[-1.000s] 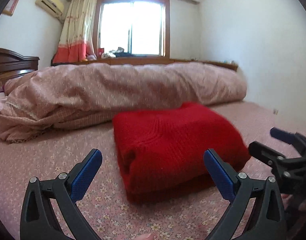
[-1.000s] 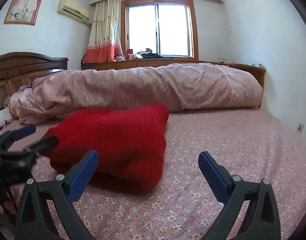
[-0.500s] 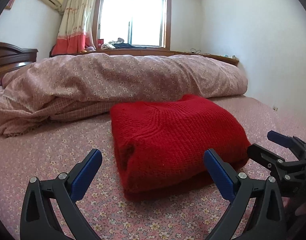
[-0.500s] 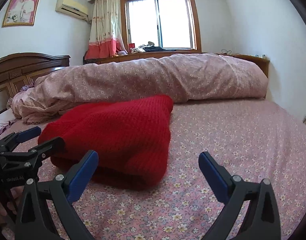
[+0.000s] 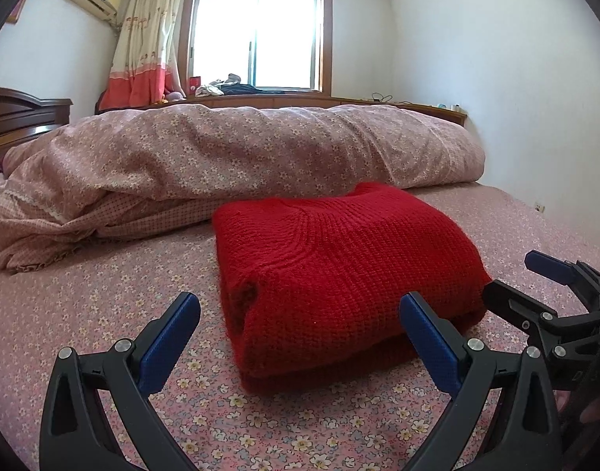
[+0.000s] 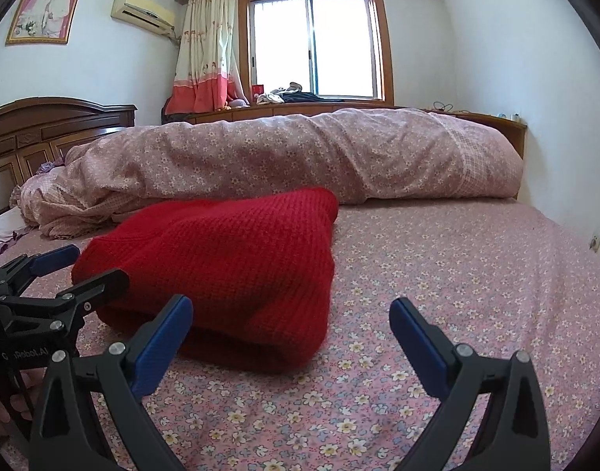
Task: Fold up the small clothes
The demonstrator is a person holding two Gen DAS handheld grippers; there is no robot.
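A red knitted sweater (image 5: 339, 267) lies folded into a thick rectangle on the pink flowered bed sheet (image 5: 103, 314). My left gripper (image 5: 300, 325) hovers just in front of its near edge, open, with nothing between its blue pads. The right gripper (image 5: 535, 286) shows at the right edge of the left wrist view, open, beside the sweater's right corner. In the right wrist view the sweater (image 6: 229, 263) lies left of centre, my right gripper (image 6: 292, 329) is open and empty by its near right corner, and the left gripper (image 6: 68, 271) appears at the far left.
A rolled pink flowered duvet (image 5: 241, 149) runs across the bed behind the sweater. A dark wooden headboard (image 6: 44, 133) stands at the left. The window ledge (image 6: 300, 98) holds some clothes. The white wall (image 6: 535, 98) closes the right side; bare sheet (image 6: 476, 274) lies right of the sweater.
Both grippers have drawn back and steadied a little, staying open. The sweater lies in the same folded shape and now looks sharp rather than blurred.
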